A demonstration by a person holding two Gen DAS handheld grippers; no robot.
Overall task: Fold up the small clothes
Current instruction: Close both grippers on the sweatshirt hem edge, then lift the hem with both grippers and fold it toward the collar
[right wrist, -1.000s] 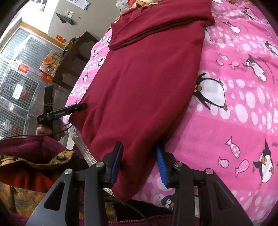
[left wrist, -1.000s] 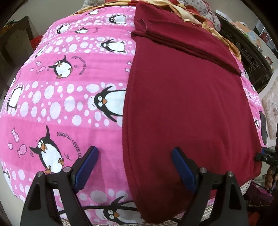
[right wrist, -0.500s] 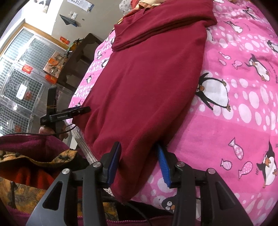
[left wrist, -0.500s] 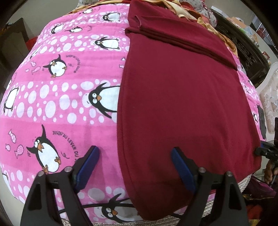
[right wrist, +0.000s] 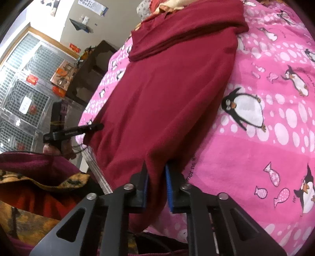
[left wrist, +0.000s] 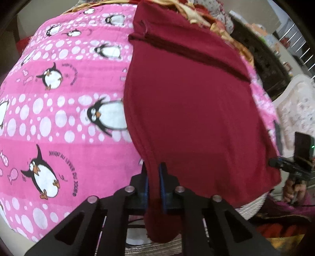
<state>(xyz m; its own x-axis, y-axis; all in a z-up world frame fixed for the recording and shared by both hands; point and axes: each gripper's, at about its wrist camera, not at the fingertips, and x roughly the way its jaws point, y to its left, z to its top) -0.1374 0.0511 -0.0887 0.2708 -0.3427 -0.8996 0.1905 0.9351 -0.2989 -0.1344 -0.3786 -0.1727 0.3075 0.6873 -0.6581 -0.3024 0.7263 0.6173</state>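
We see a pink penguin-print bedsheet (left wrist: 65, 122) filling the left of the left wrist view, with a dark wooden cabinet (right wrist: 92, 65) at upper left of the right view. The maroon garment (left wrist: 189, 110) lies flat across the sheet. Our left gripper (left wrist: 154, 177) has just closed its fingers on the garment's near hem at bottom centre; our right gripper (right wrist: 156, 183) has likewise just closed, pinching the opposite hem corner.

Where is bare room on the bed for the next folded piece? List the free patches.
The widest free patch is the pink penguin blanket on the side of the dark red garment away from the dresser. The strip between garment and dresser-side edge is too narrow. The far end is crowded with heaped clothes. The near edge is taken: both grippers' jaws have just closed on the garment's hem.
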